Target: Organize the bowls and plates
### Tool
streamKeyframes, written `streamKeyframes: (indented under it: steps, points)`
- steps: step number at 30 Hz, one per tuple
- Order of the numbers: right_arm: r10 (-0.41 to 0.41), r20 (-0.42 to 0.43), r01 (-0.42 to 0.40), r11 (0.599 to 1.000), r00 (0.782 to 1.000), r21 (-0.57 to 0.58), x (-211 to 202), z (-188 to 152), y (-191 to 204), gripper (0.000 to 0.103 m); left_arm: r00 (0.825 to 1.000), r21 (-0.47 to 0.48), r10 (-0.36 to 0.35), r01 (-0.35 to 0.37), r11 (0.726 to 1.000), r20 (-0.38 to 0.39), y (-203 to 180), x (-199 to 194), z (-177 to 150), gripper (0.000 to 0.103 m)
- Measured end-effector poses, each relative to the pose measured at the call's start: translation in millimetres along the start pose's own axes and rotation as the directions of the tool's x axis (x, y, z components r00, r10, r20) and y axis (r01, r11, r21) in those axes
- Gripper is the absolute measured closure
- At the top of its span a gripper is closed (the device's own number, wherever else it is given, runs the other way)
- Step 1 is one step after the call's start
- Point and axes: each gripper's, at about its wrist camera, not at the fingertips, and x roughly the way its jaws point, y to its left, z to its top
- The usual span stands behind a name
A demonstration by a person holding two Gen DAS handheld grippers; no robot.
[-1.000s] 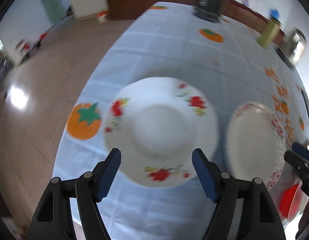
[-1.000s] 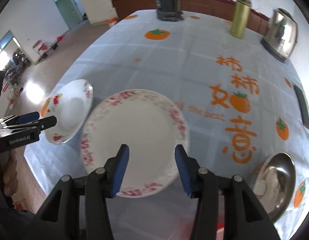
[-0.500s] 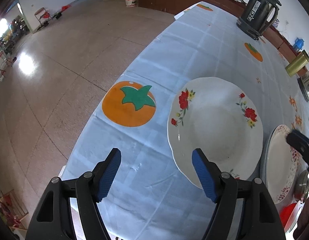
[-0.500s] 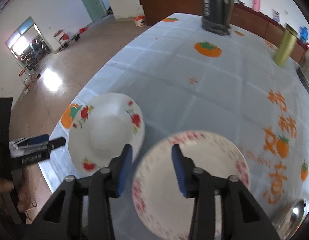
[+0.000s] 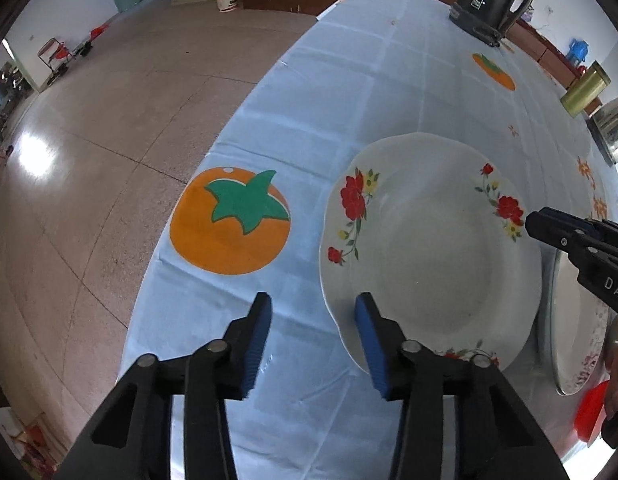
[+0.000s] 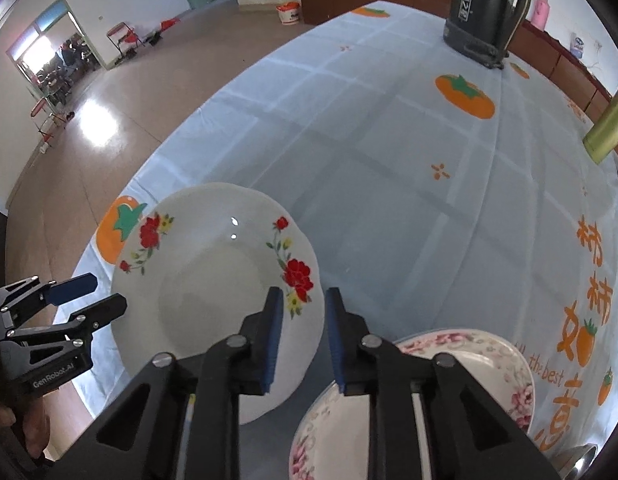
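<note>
Straddling the red-flowered plate (image 6: 213,280) rim on opposite sides, the left claw (image 5: 311,320) and right claw (image 6: 303,312) have just been closing, neither gripping yet.

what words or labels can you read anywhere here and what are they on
"GenRobot.AI": on the body of the left tongs, right wrist view.
"DAS": cut off by the frame edge, on the body of the right tongs, left wrist view.
"the best": orange script on the tablecloth, beside large orange Chinese characters that I won't transcribe.
White print on the dark kettle: too small to read.
</note>
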Motion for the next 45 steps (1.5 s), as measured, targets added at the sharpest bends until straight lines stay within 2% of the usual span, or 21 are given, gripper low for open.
streamKeyframes:
  steps: [5,8,14,18,27,45]
  points:
    - [-0.007,-0.03,0.007,1.0,1.0,0.003,11,-2,-3,0.089,1.0,0.019,-0.005,0.005,1.0,-0.006,-5,4,3,0.061]
    - [-0.009,-0.036,0.008,1.0,0.999,-0.01,15,-3,-2,0.089,0.999,0.024,-0.041,0.042,0.999,-0.019,-9,8,4,0.074]
    - [-0.006,-0.049,0.005,1.0,0.999,-0.023,14,-2,1,0.09,1.0,0.03,0.017,-0.017,0.999,-0.023,-10,1,3,0.074]
    - [0.003,-0.04,-0.005,0.999,0.999,-0.04,4,-1,10,0.09,0.998,0.034,0.058,-0.059,0.998,0.019,-9,-15,3,0.074]
    - [0.034,-0.004,-0.034,0.999,0.999,-0.029,-25,-3,17,0.09,0.999,0.005,0.048,-0.048,0.999,0.015,-10,-37,4,0.075]
    - [0.038,-0.002,-0.038,0.999,0.999,0.038,-44,-27,-4,0.09,1.0,0.04,0.027,-0.026,0.999,-0.01,-35,-37,1,0.075]
